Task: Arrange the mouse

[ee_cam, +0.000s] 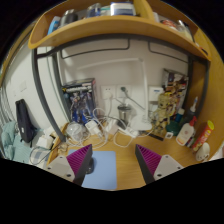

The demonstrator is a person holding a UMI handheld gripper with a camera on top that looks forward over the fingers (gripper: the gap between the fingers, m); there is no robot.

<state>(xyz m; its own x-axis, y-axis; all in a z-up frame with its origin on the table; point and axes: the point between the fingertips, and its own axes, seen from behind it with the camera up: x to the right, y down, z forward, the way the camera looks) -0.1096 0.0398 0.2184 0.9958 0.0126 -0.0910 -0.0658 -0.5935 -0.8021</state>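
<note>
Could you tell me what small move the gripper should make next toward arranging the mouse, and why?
Probably tilt down and scan the desk slowly. The gripper is open with nothing between its fingers, and only a light blue mat lies just ahead of them. No mouse is clearly recognisable among the cables and clutter by the wall, so finding it seems the first step.

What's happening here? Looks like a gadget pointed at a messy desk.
A person is holding a two-finger gripper over a wooden desk. Its fingers are open and hold nothing. Between them lies a pale blue mat, with no mouse that I can make out. Beyond the fingers sit tangled cables by the wall, bottles to one side, and a curved shelf overhead.
</note>
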